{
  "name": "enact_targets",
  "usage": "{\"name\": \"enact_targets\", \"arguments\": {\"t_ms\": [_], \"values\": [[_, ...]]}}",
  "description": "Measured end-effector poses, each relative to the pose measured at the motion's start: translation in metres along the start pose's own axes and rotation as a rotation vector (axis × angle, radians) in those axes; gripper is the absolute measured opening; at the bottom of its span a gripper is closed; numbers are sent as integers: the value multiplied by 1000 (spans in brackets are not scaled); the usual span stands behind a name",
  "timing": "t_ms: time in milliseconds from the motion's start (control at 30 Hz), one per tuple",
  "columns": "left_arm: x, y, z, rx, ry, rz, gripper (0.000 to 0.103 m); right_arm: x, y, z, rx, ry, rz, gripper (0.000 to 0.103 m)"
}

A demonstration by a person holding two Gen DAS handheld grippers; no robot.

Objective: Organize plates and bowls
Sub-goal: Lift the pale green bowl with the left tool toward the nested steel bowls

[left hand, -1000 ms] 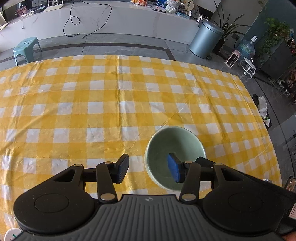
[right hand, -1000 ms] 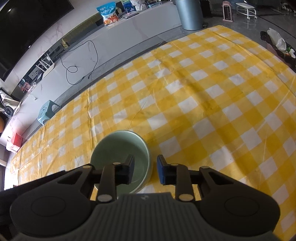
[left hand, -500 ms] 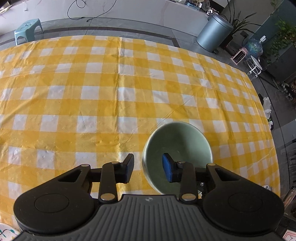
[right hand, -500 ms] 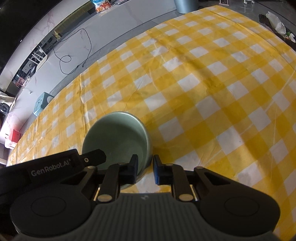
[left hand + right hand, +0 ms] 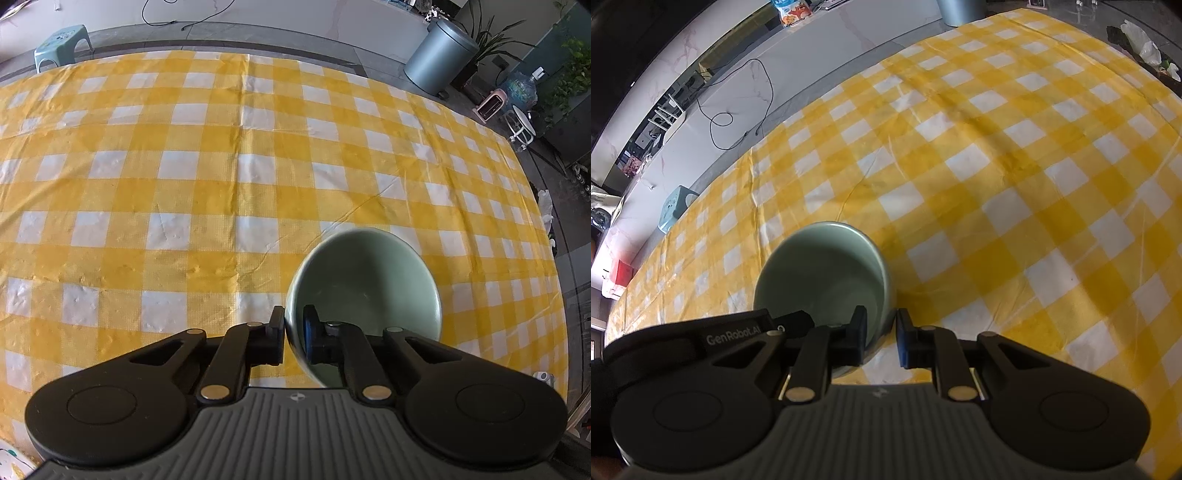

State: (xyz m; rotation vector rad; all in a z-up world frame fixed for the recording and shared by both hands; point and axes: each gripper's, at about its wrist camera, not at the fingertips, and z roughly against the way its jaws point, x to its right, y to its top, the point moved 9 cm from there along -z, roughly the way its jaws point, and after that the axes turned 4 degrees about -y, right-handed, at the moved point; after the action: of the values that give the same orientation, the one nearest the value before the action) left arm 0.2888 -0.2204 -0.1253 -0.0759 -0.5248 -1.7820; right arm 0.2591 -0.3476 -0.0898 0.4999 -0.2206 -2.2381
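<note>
A: How do the left gripper's fingers stand?

B: They are pinching the near rim of the green bowl, one finger outside the wall and one inside, with only the rim's thickness between the pads.

A: And the right gripper?

B: Its fingers straddle the other side of the same bowl: the left finger sits inside, the right finger outside. A narrow gap shows between the outer pad and the wall, so they are nearly closed around the rim but I cannot tell that they press on it.

A: Where is the bowl, then?

B: Right at the fingertips of both grippers, opening up and forward from them, on the yellow-and-white checked tablecloth covering the table. In the left view it leans to the right of the fingers; whether its base touches the cloth I cannot tell.

A: Anything further out?

B: In the right view the left gripper's black body lies just left of the fingers. Well past the far edge of the table, the left view shows a grey bin ahead to the right and a pale green stool ahead to the left. The right view shows a black cable on the floor far ahead.
</note>
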Motion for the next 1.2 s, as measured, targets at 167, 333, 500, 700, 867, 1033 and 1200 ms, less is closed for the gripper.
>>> {"name": "enact_targets", "arguments": {"t_ms": [167,333,500,700,867,1033,1200], "values": [[0,-1,0,0,2,-14,10,-2,-2,2,5,-13,14,14],[-1,-1,6,10,1,-18,10,-4,-1,6,18,-7,30,13],[0,0,21,39,-5,-3,10,-6,1,15,31,15,34,12],[-3,-8,48,66,11,7,10,-12,-7,29,10,80,24,12],[-2,-19,79,91,7,15,8,-18,-22,59,35,129,61,12],[-2,-33,112,145,26,32,8,-23,-39,87,55,181,69,12],[-8,-51,148,207,39,48,8,-33,-55,119,84,245,83,12]]}}
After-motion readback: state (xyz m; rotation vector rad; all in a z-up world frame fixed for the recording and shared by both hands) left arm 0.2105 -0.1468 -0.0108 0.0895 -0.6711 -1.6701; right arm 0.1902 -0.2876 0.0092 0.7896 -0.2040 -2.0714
